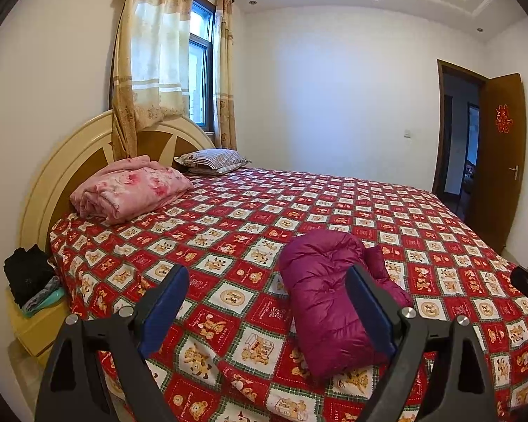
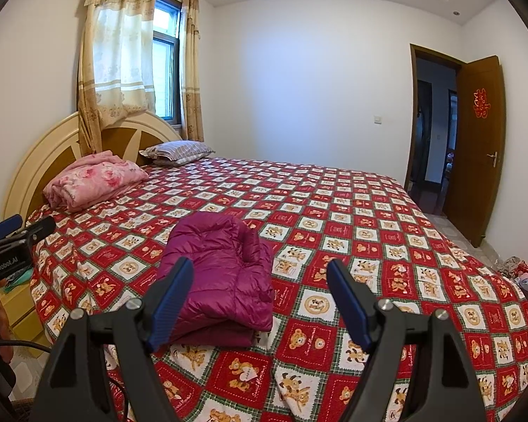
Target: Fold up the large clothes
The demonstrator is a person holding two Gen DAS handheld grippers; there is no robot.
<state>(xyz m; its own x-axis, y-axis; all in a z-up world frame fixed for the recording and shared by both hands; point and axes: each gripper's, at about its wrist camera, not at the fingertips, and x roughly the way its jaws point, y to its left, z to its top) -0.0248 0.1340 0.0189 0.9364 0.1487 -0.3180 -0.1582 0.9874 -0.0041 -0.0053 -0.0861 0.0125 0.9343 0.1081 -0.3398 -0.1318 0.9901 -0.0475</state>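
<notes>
**Folded jacket on the bed, both grippers empty**

Bedroom first: from your left wrist, the bed (image 1: 228,218) carries the purple jacket (image 1: 327,302) folded near its front edge. Your left gripper (image 1: 267,309) gapes wide, holding nothing; the jacket lies ahead, toward its right finger.

From your right wrist, the right gripper (image 2: 260,302) is equally wide and empty, the jacket (image 2: 221,274) ahead by its left finger. Pinching only the slippery top layer could undo the fold.

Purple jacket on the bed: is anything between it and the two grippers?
Nothing visible. The folded jacket lies alone on the bedspread, just ahead of the open left gripper and open right gripper.
</notes>
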